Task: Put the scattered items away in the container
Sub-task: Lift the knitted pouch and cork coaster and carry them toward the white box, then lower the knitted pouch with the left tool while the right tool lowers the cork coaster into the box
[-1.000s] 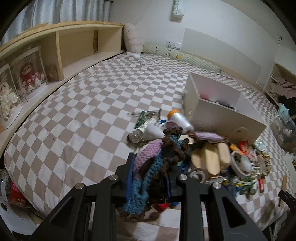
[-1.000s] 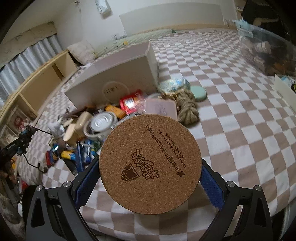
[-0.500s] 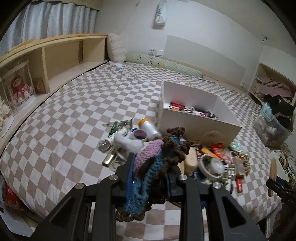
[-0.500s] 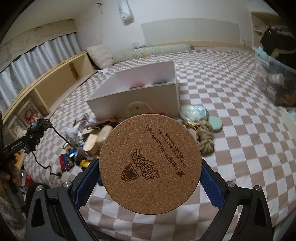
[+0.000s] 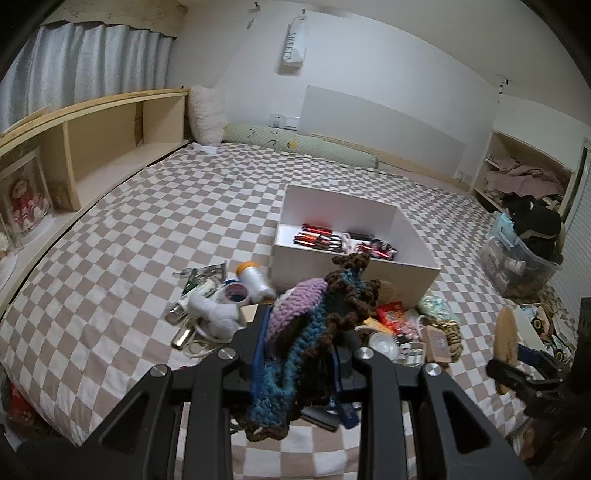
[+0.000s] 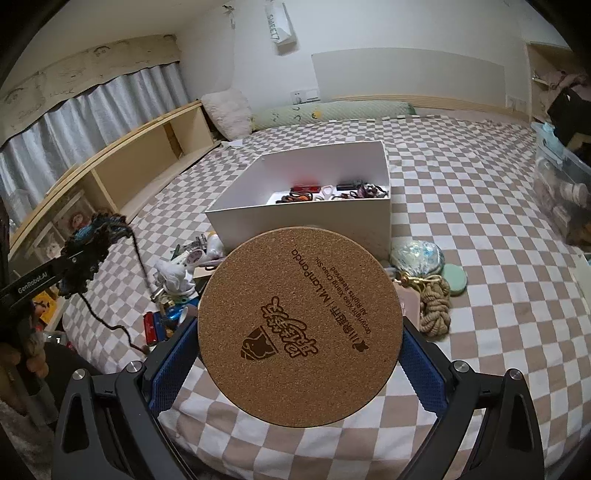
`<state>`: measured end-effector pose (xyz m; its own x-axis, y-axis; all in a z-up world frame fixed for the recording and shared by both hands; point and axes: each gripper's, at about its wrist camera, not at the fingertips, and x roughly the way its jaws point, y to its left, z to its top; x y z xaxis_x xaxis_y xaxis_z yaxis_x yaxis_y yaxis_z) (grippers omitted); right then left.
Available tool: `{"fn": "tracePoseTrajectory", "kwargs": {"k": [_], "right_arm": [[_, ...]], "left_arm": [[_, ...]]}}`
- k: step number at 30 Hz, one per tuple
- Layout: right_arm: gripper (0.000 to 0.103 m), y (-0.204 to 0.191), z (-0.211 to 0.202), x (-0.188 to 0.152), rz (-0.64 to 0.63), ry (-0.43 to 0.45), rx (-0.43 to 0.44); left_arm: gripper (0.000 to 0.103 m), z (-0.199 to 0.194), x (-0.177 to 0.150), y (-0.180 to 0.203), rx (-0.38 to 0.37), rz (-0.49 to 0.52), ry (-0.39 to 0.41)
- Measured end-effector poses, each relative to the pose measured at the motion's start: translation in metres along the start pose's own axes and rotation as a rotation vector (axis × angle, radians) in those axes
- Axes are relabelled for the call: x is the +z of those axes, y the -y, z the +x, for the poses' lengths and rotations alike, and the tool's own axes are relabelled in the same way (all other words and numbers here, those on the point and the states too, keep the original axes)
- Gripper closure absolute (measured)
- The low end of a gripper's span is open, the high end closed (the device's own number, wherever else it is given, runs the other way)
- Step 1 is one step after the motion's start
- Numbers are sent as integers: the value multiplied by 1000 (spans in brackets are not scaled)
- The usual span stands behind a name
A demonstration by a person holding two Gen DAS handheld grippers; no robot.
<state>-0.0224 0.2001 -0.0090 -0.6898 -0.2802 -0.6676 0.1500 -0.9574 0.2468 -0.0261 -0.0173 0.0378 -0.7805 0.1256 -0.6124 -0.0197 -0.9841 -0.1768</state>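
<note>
Between the closed fingers of the left gripper (image 5: 299, 354) hangs a crocheted piece (image 5: 314, 325) in purple, blue and brown yarn, its long axis running from the fingers up and away toward the white box (image 5: 354, 254), with a frayed brown end dangling below the fingers. From the right wrist view a thin dark strand trails down from it toward the checked bedcover (image 6: 480, 258). Most of the heap of small items (image 5: 229, 302) on the bedcover is hidden behind the yarn, and what lies under it is hard to make out.

The right gripper (image 6: 299, 347) holds a round cork coaster (image 6: 300, 325) by its edges, the blue pads (image 6: 171, 363) pressing on both sides (fingers spread as wide as the disc). The coaster faces the camera, tilted, and covers the box's front wall and much of the heap. Its print reads "M.LanPanda" beside a cartoon logo; the smaller lines are too fine to read.

The box stands on the bedcover beyond the heap, with a few small red and black things inside. "GenRobot.AI" is written on the left gripper's arm, and a wall hanging (image 6: 280, 22) shows "SWEET7".
</note>
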Motion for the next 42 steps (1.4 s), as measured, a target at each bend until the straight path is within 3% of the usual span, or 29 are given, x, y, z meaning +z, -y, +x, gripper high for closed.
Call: {"fn": "tracePoseTrajectory", "kwargs": {"k": [8, 19, 32, 42], "right_arm": [[3, -1, -5, 17, -7, 2, 29], [3, -11, -27, 59, -80, 81, 44], [3, -17, -37, 136, -101, 186, 44], [3, -1, -19, 186, -68, 193, 44]], "left_arm": [[76, -8, 16, 25, -41, 1, 7], [76, -25, 43, 60, -76, 73, 52], [76, -13, 123, 90, -129, 155, 119], [76, 5, 184, 94, -102, 222, 182]]}}
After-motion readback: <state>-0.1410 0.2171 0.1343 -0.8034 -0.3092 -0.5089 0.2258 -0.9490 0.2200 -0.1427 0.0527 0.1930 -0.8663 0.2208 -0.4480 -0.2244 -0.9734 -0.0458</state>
